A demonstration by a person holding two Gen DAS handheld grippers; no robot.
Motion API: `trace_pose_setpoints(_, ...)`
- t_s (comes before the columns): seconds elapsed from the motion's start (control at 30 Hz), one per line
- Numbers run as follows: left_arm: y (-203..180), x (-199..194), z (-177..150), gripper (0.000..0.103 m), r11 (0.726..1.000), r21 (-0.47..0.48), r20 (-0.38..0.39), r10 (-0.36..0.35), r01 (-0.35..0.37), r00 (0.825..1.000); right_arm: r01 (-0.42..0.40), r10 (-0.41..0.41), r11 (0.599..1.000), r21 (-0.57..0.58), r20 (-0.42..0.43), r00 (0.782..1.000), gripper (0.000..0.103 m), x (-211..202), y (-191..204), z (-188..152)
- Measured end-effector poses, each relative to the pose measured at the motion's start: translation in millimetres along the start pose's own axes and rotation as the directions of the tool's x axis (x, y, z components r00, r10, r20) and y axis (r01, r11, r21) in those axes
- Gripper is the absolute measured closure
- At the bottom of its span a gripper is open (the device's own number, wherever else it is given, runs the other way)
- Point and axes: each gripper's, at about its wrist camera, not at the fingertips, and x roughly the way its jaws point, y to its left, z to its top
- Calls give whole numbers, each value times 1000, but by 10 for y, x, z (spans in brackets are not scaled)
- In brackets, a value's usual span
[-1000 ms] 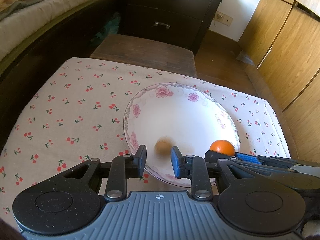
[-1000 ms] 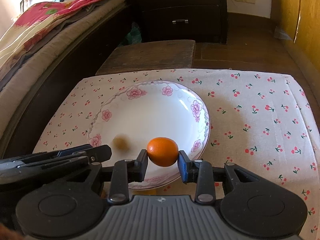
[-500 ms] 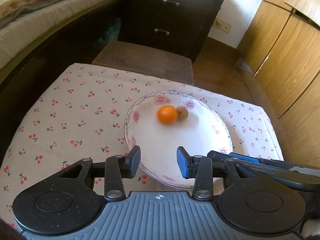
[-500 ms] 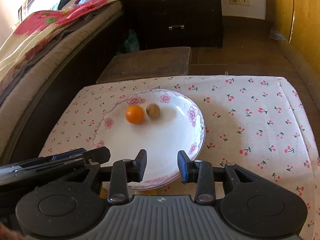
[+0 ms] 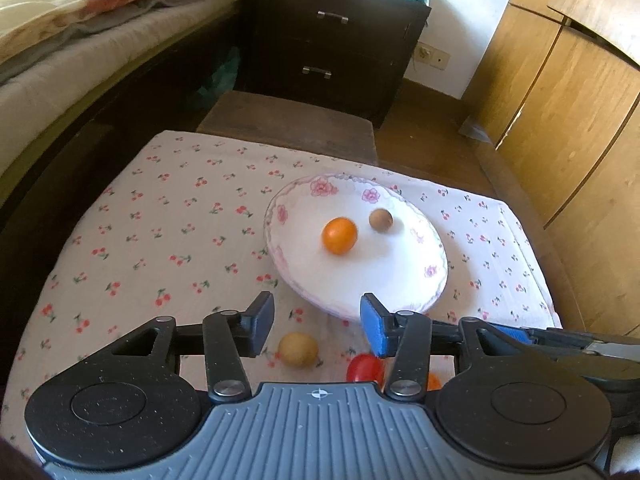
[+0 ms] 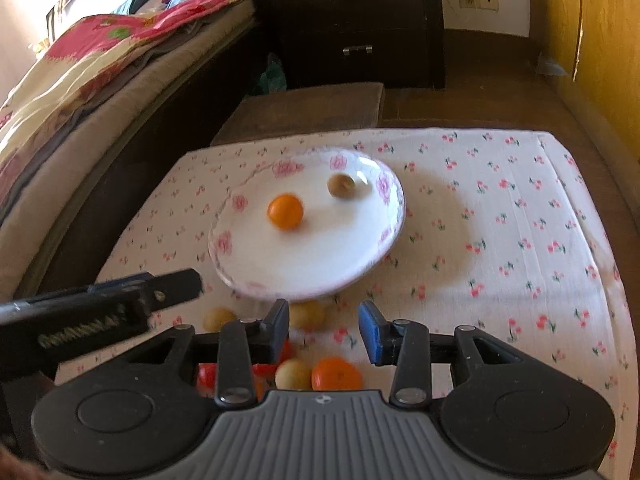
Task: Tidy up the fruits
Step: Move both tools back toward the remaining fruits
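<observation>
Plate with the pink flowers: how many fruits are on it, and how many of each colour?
Orange fruit: 1
Brown fruit: 1
Total on the plate: 2

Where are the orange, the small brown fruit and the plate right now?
orange point(image 5: 339, 235): left wrist view, middle of its skin.
small brown fruit point(image 5: 380, 220): left wrist view, its centre.
plate point(image 6: 390, 224): right wrist view, right-hand rim.
</observation>
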Motion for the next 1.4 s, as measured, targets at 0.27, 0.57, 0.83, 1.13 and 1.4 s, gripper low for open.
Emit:
trace_pose_setpoints(0.27,158,-155,-183,46,1000,8,-11,22,-22,1000,16,-17,1000,-3,-46,999,64,38,-48,-204)
trace_pose_setpoints(0.57,339,-175,-373,46,999,9,-50,45,-45,998,22,-23,1000,-19,-82,996,64,117,-28,-253)
trace_pose_setpoints(0.83,255,-41,-448,46,998,60,-100,8,-2,995,26,-29,999,-33,-111,993,64,182,-29,-294)
trace_pose_setpoints(1.13,300,136,-448,44,999,35,-128,-34,38,991,21,-23,1000,-14,-112,993,64,222,-80,-266)
trace_pose_setpoints(1.4,239,81,-596,46,993,81,-185,-68,85,980,21,-23,1000,-10,-143,989,64,229,-77,-297)
